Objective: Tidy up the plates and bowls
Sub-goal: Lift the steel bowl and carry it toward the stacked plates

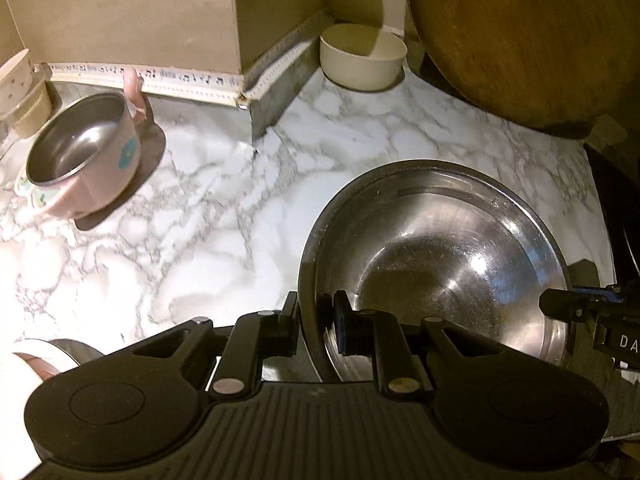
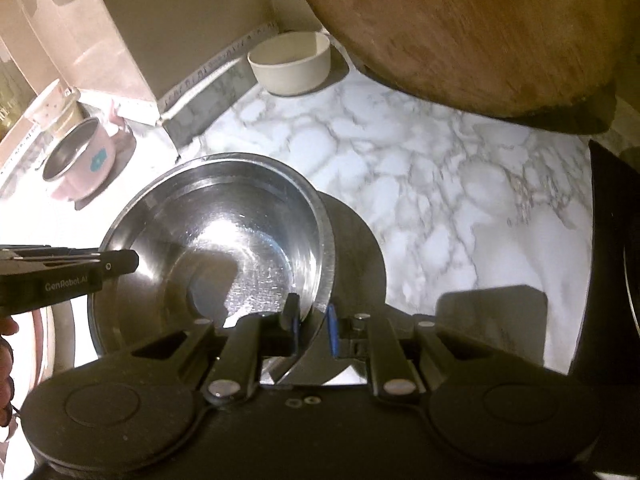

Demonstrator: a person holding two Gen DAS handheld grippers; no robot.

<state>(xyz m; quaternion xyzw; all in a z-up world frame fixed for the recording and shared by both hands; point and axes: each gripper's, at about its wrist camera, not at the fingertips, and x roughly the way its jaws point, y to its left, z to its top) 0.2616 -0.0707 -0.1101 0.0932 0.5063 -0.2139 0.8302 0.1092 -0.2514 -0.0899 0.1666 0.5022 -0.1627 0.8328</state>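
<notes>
In the left wrist view, the left gripper [image 1: 316, 320] has its jaws pinching the near rim of a large steel bowl [image 1: 436, 264], held over the marble table [image 1: 224, 216]. A pink steel-lined bowl [image 1: 86, 156] stands far left, a cream bowl [image 1: 362, 58] in the corner beside a round wooden board [image 1: 524, 36].

In the right wrist view, the right gripper [image 2: 312, 320] pinches the opposite rim of the same steel bowl [image 2: 216, 240].
</notes>
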